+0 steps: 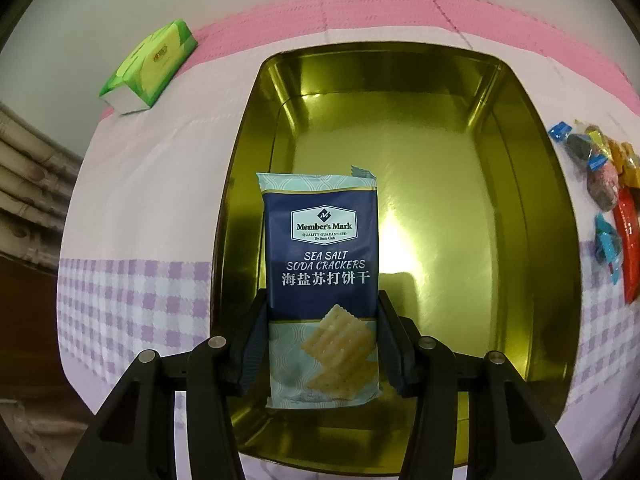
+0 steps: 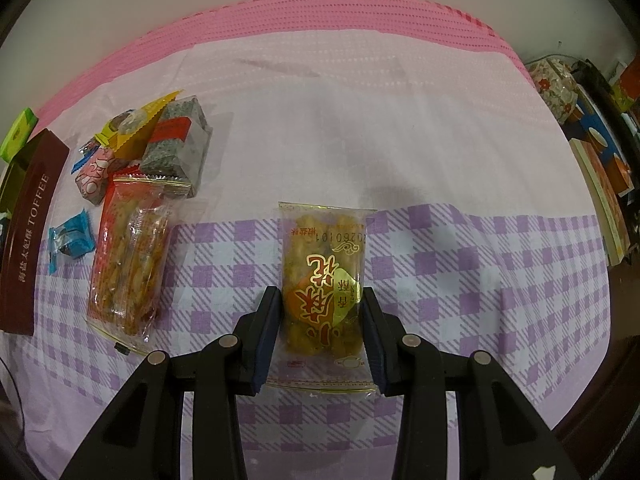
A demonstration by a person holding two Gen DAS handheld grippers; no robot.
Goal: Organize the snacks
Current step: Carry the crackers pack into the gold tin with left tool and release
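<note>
My left gripper is shut on a blue pack of sea salt soda crackers. The pack hangs upright over the near left part of a gold tin, which holds nothing else that I can see. My right gripper is shut on a clear packet of golden fried snack with red and gold lettering, just above the purple checked cloth. In the right wrist view a longer clear packet of fried snack lies to the left, beside a loose pile of small wrapped sweets.
A green tissue pack lies at the far left of the table. Wrapped sweets lie right of the tin. A brown toffee lid leans at the left edge. Boxes and books stand off the table's right side.
</note>
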